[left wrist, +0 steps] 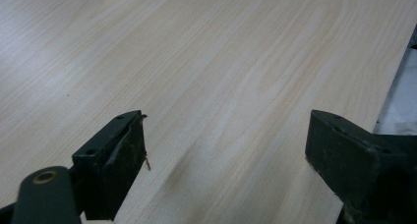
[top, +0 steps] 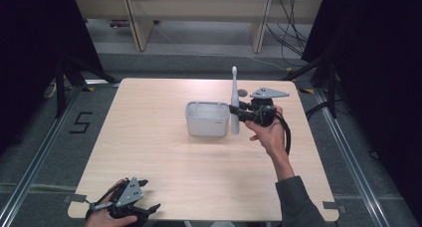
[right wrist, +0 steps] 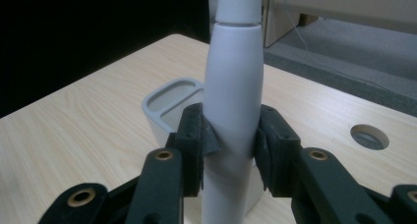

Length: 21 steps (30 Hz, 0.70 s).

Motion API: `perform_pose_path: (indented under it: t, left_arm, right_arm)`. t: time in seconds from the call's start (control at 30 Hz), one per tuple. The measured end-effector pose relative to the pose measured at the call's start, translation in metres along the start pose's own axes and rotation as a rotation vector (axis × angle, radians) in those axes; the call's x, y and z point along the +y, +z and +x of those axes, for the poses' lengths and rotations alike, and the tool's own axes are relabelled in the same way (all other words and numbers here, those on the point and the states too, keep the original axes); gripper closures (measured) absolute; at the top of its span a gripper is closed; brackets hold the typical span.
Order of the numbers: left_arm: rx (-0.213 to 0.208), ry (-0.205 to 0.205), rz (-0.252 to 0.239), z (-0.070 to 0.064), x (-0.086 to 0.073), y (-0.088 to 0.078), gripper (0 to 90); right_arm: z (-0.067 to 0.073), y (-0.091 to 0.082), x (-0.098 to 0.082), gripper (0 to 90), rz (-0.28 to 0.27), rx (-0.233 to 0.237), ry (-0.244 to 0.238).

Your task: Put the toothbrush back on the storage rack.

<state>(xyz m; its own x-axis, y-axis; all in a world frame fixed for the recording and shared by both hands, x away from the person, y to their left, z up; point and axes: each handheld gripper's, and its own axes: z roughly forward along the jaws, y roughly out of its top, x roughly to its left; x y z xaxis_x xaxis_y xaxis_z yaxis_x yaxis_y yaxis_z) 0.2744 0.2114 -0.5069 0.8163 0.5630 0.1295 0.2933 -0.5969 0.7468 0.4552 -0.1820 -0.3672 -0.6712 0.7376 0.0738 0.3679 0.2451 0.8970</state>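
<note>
1. High view: the right gripper [top: 234, 109] pinches an electric toothbrush [top: 234, 102] by its handle and holds it upright, brush head at the top, just to the right of a white holder [top: 207, 119] that stands near the middle of the wooden table [top: 149, 152]. The toothbrush's lower end hangs beside the holder's right wall, at about the level of its base, so it is outside the holder and not in it. The left gripper [top: 149, 194] rests at the near left edge of the table, well apart from the work.

2. Left gripper view: its jaws stand spread wide with nothing between them, only bare table top [left wrist: 221, 62] beyond.

3. Right gripper view: both pads [right wrist: 209, 135] press on the thick white handle of the toothbrush [right wrist: 233, 96], one on each side, and the handle stands straight up. The holder [right wrist: 172, 98] lies just behind it, its rim showing two compartments.

4. Step in hand, as a judgement: the toothbrush is being carried to the holder, and it is not yet placed.

5. The next move likely calls for lifting the handle's lower end above the rim, shifting it left over a compartment, keeping it vertical, lowering it in, then easing the grip.
</note>
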Motion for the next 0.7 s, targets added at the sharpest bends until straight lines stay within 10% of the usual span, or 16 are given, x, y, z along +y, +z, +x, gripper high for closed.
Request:
perform_pose_path:
  t: [0.7]
  left_arm:
    - [0.007, 0.007, 0.001, 0.000, 0.000, 0.000, 14.8]
  right_arm:
    - [-0.001, 0.011, 0.032, 66.8, -0.055, -0.018, 0.029]
